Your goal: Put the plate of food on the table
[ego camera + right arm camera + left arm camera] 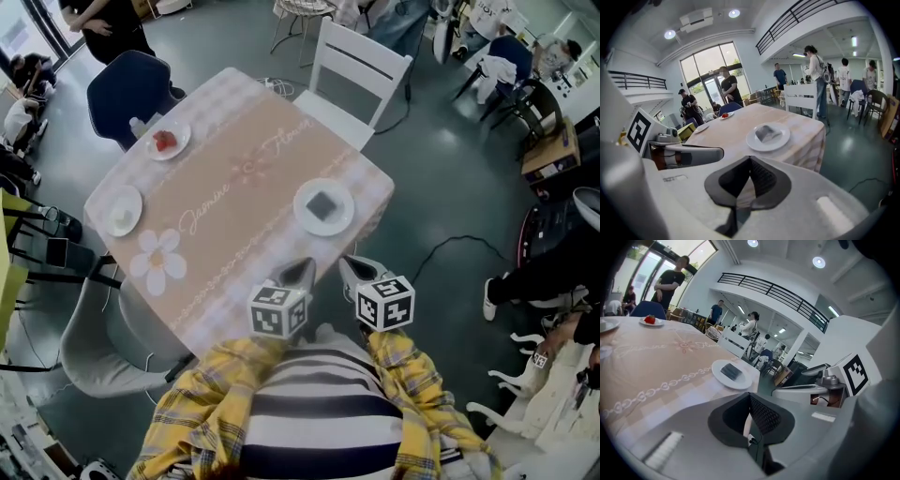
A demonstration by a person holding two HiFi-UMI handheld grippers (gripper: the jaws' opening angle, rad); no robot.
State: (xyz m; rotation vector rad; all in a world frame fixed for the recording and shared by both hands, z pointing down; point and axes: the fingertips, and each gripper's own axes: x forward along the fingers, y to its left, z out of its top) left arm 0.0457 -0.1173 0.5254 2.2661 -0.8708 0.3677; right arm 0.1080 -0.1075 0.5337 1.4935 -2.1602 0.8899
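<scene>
A white plate (324,207) holding a dark square piece of food rests on the table (234,244), near its right corner. The same plate (731,373) lies ahead in the left gripper view, and the right gripper view has this plate (768,136) just beyond the jaws. My left gripper (302,272) and right gripper (352,270) hover side by side over the table's near edge, a little short of the plate. Both are shut with nothing between the jaws, as their own views confirm for the left gripper (750,397) and the right gripper (750,161).
A plate with a strawberry (168,141) sits at the far corner and a plate with pale food (122,210) at the left. A white chair (352,70), a blue chair (131,89) and a grey chair (103,347) ring the table. People stand further off.
</scene>
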